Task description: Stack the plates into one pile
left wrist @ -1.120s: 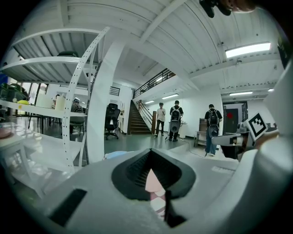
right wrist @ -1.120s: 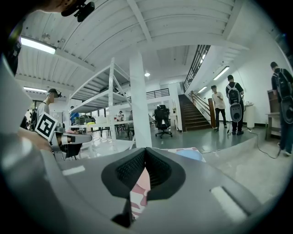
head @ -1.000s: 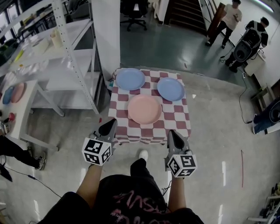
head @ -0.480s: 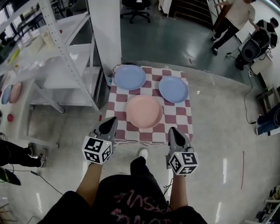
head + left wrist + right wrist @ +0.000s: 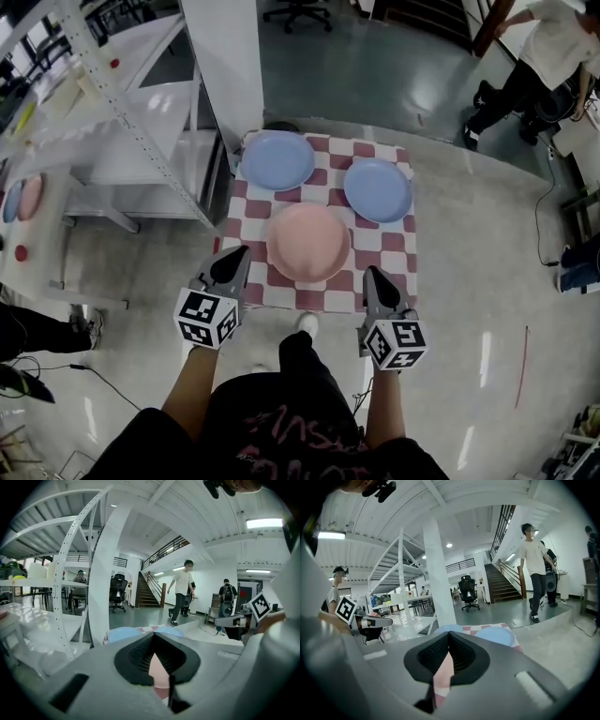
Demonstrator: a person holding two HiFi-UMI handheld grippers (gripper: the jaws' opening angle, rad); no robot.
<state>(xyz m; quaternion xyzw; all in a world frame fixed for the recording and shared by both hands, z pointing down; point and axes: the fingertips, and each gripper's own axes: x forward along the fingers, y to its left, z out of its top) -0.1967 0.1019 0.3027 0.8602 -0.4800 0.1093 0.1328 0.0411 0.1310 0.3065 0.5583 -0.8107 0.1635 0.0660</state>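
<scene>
Nothing stacked so far. Lying flat on the checked bench [image 5: 330, 156]: a pink plate [image 5: 308, 242] at the near middle, a blue plate [image 5: 277, 159] at the far left corner, a second blue plate [image 5: 378, 189] at the far right. All three apart, none overlapping.

Hovering at the near edge: left gripper [image 5: 238, 253] and right gripper [image 5: 371, 273], one to either side of the pink plate and just short of it. Closed on both sides. Fingers [image 5: 135, 657] pressed together in the left gripper view, fingers [image 5: 425, 660] likewise in the right gripper view, gripping nothing. Only a sliver of pink plate or checked cloth showing through each slit.

Ahead and inward from either gripper to the pink plate, about equally near for both hands. Farther off to the blue ones: the left-corner plate on the left gripper's side, the right-hand one on the right gripper's. No long axis to reckon with, being round, so any point of a rim would likely serve. Probably calls for opening the fingers first, then coming in low at a rim.

No brand or label legible anywhere. Only black-and-white square markers on the gripper cubes [image 5: 206, 321], plus a pinkish print on the dark shirt [image 5: 281, 433], too blurred to read.
</scene>
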